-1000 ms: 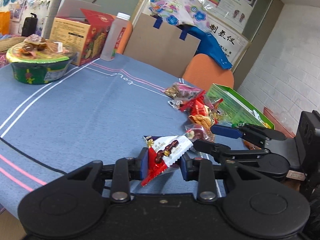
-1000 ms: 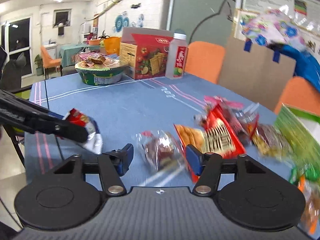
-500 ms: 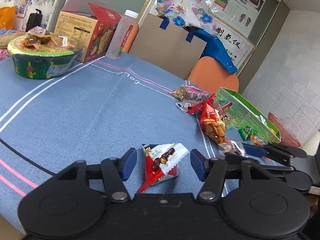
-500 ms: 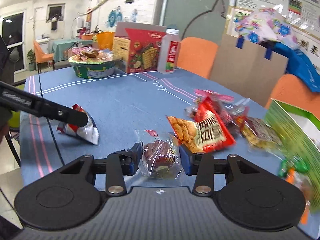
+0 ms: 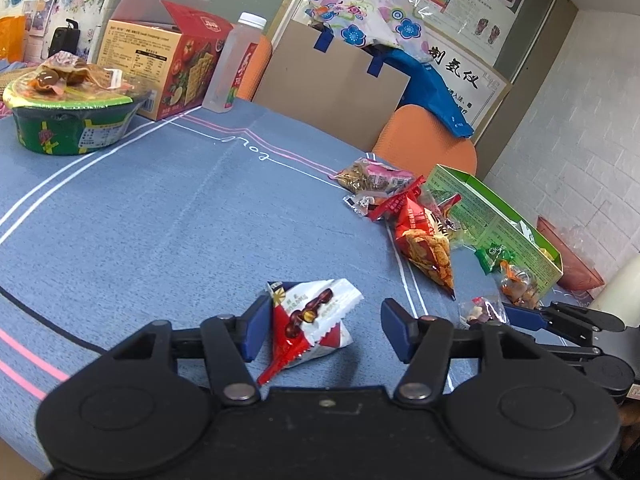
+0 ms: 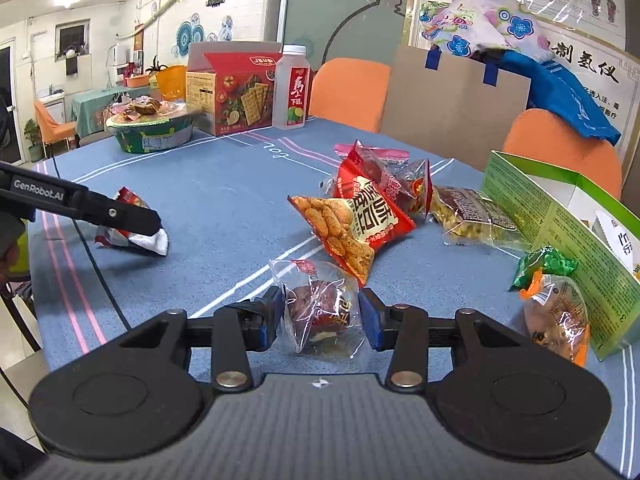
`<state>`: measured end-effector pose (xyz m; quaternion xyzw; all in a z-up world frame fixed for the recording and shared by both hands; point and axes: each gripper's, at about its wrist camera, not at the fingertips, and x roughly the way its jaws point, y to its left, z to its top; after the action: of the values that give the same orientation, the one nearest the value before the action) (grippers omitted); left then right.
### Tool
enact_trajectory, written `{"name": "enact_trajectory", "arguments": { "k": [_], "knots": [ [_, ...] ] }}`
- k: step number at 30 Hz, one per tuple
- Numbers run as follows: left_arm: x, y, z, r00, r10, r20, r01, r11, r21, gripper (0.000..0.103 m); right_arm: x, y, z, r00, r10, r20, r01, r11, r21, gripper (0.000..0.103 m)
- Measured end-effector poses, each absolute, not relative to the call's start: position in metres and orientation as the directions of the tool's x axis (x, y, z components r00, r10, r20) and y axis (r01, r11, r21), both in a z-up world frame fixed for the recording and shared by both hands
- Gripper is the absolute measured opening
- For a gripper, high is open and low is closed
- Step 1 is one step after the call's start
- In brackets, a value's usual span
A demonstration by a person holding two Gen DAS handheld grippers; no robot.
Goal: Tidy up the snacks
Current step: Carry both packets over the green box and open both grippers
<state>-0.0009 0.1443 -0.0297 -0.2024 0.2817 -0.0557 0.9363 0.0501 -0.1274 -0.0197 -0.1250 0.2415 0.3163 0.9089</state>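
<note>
A red-and-white chocolate packet (image 5: 320, 304) lies on the blue tablecloth (image 5: 160, 220) between the wide-apart fingers of my left gripper (image 5: 325, 330), which is open; only the left pad is near it. In the right wrist view my right gripper (image 6: 322, 314) is shut on a clear packet with a dark red snack (image 6: 316, 280), both pads pressing its sides. That view also shows a left finger (image 6: 120, 216) over the chocolate packet (image 6: 136, 236). The left wrist view shows the clear packet (image 5: 478, 312) at the right gripper's tips.
Several snack bags lie in a heap, a red bag (image 6: 352, 224) nearest. An open green box (image 6: 560, 232) stands at the right, an orange-and-green packet (image 6: 556, 312) beside it. Far left: noodle bowl (image 5: 68, 120), cracker box (image 5: 172, 68), bottle (image 5: 236, 68). Orange chairs (image 5: 428, 136) ring the table.
My left gripper opened and let the chocolate packet drop onto the cloth. My right gripper closed on the clear packet and shifted a little toward the near table edge.
</note>
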Motion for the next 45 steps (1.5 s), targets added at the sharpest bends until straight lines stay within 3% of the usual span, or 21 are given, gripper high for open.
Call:
{"name": "enact_trajectory", "arguments": {
  "k": [4,7,9,11,13,17,27,45],
  "knots": [
    [0.0,0.143,-0.03,0.837,-0.214,-0.504,-0.012,0.913,-0.408,0.103,0.049,-0.131,-0.021,0.686,0.517,-0.511,-0.631,0.773,-0.066,0.075],
    [0.001,0.144,-0.031,0.832,-0.225,-0.508,-0.007,0.91,-0.414,0.084,0.049,-0.132,-0.022,0.688,0.52,-0.507,-0.629,0.775,-0.059,0.076],
    [0.0,0.143,-0.031,0.832,-0.222,-0.509,-0.007,0.912,-0.41,0.085,0.048,-0.132,-0.022,0.689,0.521,-0.505,-0.628,0.776,-0.056,0.076],
    [0.0,0.141,-0.031,0.834,-0.22,-0.506,-0.003,0.915,-0.402,0.095,0.048,-0.132,-0.022,0.688,0.522,-0.505,-0.629,0.775,-0.056,0.078],
    [0.0,0.138,-0.031,0.836,-0.218,-0.504,-0.001,0.918,-0.398,0.099,0.048,-0.132,-0.022,0.687,0.522,-0.505,-0.629,0.776,-0.054,0.078],
    [0.004,0.138,-0.032,0.82,-0.239,-0.52,0.01,0.914,-0.405,0.078,0.048,-0.132,-0.022,0.686,0.523,-0.505,-0.63,0.775,-0.052,0.073],
    [0.005,0.119,-0.02,0.812,-0.274,-0.516,0.054,0.914,-0.401,0.077,0.044,-0.149,-0.013,0.711,0.534,-0.458,-0.613,0.79,-0.029,0.072],
    [0.076,0.012,0.05,0.778,-0.491,-0.393,0.353,0.858,-0.372,0.077,0.051,-0.254,0.014,0.878,0.37,-0.303,-0.394,0.919,-0.018,0.072]
  ]
}}
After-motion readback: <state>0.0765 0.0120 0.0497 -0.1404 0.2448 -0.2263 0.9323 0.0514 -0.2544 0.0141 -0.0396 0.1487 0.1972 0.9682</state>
